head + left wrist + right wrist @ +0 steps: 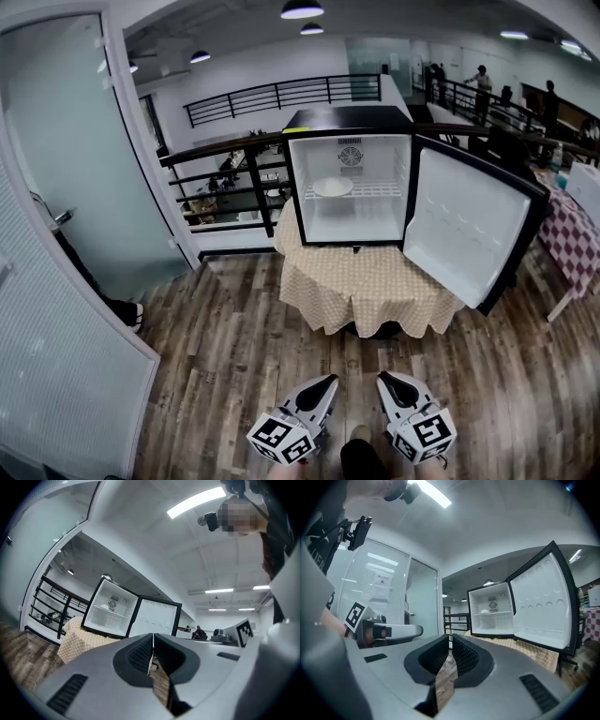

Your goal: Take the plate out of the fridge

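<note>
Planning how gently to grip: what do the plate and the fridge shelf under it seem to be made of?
The plate looks like glazed ceramic, possibly melamine: it is plain white and smooth, with a shallow rim. The shelf looks like white-coated metal wire, judging by its thin parallel bars.

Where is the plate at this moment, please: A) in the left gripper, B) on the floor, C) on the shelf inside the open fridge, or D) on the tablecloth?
C: the plate lies on the shelf inside the fridge, whose door stands open.

Beige checked tablecloth [366, 281] — wood-plank floor [234, 366], black railing [281, 94]
</note>
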`<state>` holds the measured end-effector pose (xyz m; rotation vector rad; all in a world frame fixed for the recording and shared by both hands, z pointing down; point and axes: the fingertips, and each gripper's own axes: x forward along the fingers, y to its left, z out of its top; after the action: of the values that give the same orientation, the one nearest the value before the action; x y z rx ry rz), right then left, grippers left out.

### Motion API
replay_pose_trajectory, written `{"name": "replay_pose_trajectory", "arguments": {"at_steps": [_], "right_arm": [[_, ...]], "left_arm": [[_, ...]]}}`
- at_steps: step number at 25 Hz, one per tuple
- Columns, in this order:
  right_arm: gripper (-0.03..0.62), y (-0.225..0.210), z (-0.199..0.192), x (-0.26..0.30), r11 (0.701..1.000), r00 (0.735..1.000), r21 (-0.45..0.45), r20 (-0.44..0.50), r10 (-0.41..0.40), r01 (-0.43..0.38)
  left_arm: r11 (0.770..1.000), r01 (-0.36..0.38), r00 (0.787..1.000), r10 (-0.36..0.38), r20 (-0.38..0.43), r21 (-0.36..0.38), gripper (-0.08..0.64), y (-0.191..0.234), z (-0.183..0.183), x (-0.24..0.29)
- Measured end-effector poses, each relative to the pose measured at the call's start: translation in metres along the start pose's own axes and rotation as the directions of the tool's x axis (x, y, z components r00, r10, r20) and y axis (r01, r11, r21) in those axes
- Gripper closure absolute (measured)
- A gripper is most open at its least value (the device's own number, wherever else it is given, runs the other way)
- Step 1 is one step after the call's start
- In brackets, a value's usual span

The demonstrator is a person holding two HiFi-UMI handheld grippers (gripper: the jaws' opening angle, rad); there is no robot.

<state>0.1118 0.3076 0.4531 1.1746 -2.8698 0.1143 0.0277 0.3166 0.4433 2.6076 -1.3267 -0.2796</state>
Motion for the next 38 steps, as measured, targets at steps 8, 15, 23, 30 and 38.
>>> {"name": "replay_pose_trajectory", "arguments": {"at_steps": [8, 15, 23, 30, 38], "right_arm": [[0.549, -0.056, 0.012, 0.081, 1.000, 1.000, -0.002, -0.010, 0.017, -0.017], [0.549, -0.099, 0.019, 0.142, 0.999, 0.999, 0.008, -0.022, 0.037, -0.036], [0.549, -0.137, 0.021, 0.198, 0.998, 0.997, 0.010, -0.034, 0.065, -0.065], [0.549, -0.150, 0.014, 0.231, 0.995, 0.994, 0.060, -0.059, 0.087, -0.083], [0.549, -0.188, 0.023, 0.290, 0.994, 0.998, 0.098, -0.036, 0.059, -0.055]], "left_arm": [[1.000, -0.019, 1.000, 0.020, 0.016, -0.016, 0.548, 0.066, 0.020, 0.073], [1.000, -0.024, 0.999, 0.025, 0.022, -0.020, 0.546, 0.113, 0.033, 0.132], [0.999, -0.034, 0.999, 0.034, 0.035, -0.020, 0.548, 0.154, 0.037, 0.182], [0.998, -0.055, 0.998, 0.055, 0.006, -0.042, 0.548, 0.181, 0.030, 0.200], [0.999, -0.007, 1.000, 0.007, 0.003, -0.035, 0.547, 0.227, 0.044, 0.255]]}}
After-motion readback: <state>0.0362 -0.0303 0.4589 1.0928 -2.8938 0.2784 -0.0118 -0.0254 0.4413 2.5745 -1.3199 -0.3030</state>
